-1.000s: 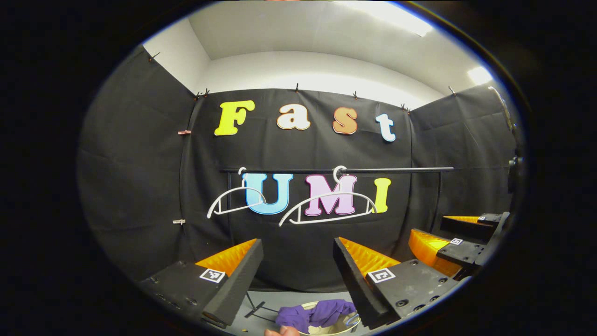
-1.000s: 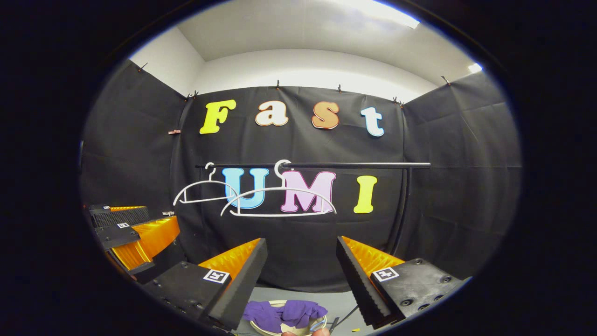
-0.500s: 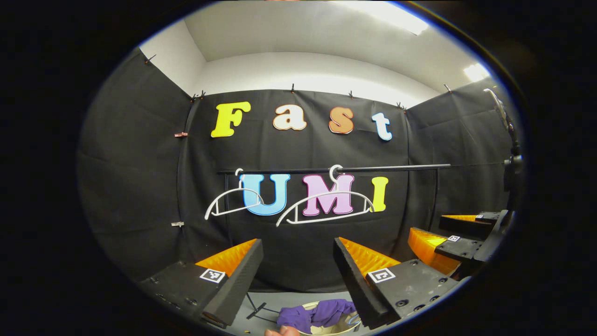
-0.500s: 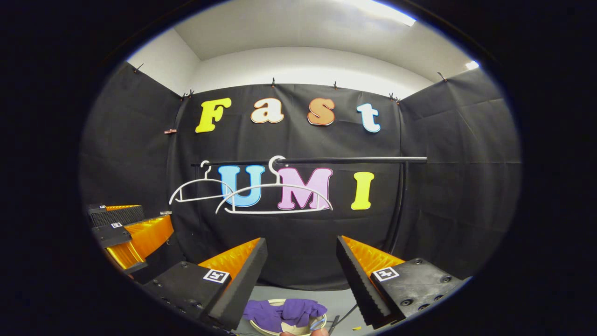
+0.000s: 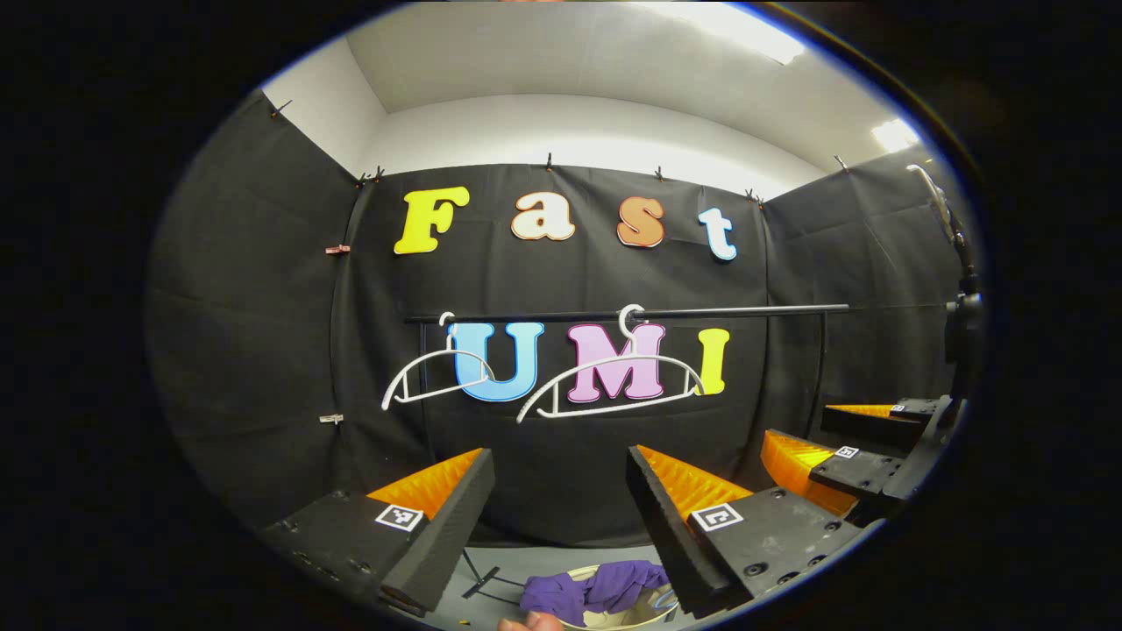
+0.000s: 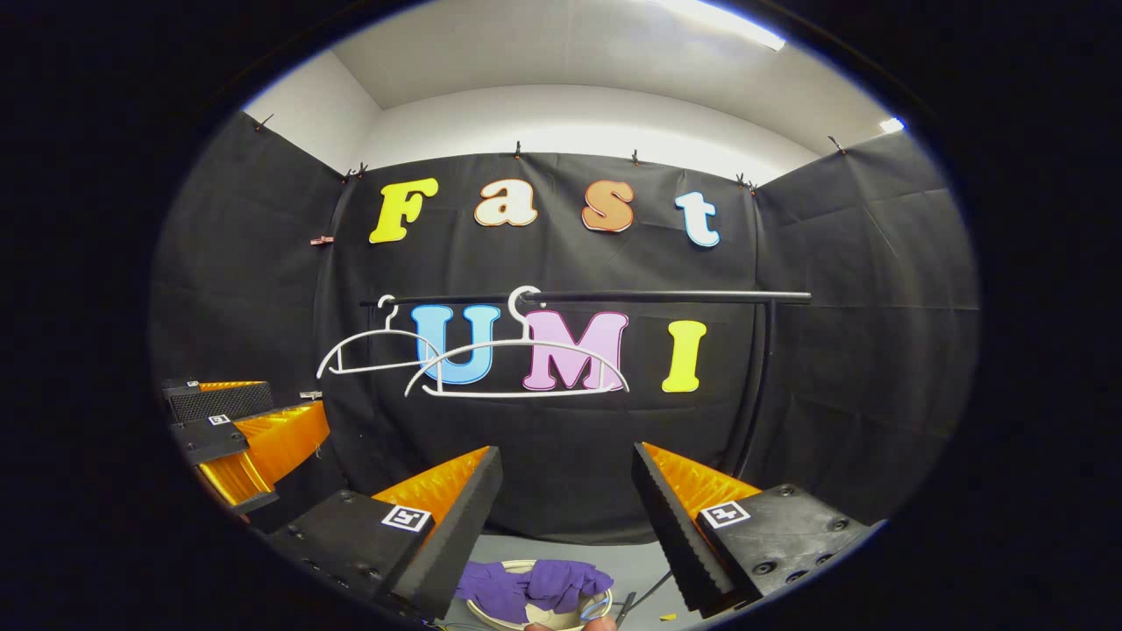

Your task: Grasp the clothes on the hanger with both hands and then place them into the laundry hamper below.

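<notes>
We judge the job done: the purple clothes lie in the hamper on the floor, and both hangers on the rail are bare. Our left tongs and right tongs gape, released, holding nothing.

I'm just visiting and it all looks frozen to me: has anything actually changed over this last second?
Hardly. Both views drifted slightly, so each hand-held gripper moved a touch. Nothing was gripped or released. The left hand-held gripper and right hand-held gripper stay open, both hangers bare, the purple clothes in the hamper.
</notes>
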